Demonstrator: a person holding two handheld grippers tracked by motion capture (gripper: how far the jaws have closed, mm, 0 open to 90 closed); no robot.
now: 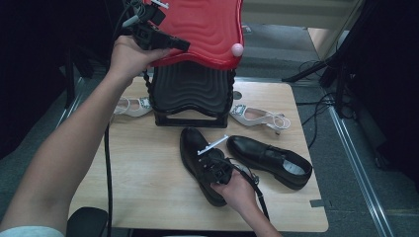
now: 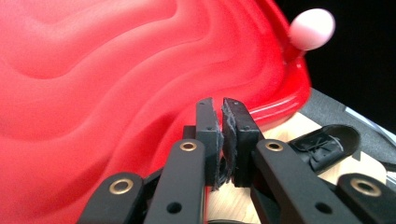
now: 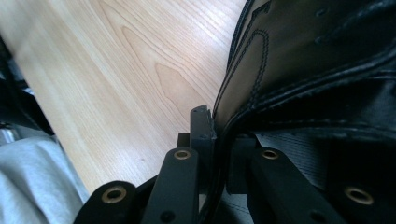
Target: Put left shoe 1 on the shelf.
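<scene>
High view shows the left gripper [image 1: 165, 44] raised above the far edge of the wooden table [image 1: 148, 173], its jaws set against the left rim of a red lid [image 1: 207, 29] that is tilted up over a black ribbed box [image 1: 190, 94]; a pink knob [image 1: 237, 49] sticks out at the lid's right corner. Left gripper view shows the two black jaws drawn almost together right at the lid's rim [image 2: 280, 105], but whether the rim is actually pinched between the pads cannot be told. Nearer the person, the right gripper [image 1: 213, 165] rests on the left black shoe [image 1: 197, 163], which lies lengthwise on the table just in front of the box. Right gripper view shows its jaws clamped on the leather collar of that shoe [image 3: 303, 60], one jaw outside the leather wall and the other inside the opening. A second black shoe [image 1: 269, 160] lies just to the right, angled away, not touching the gripper. Two white sandals lie beside the box, one at its left [image 1: 131, 106] and one at its right [image 1: 259, 117].
</scene>
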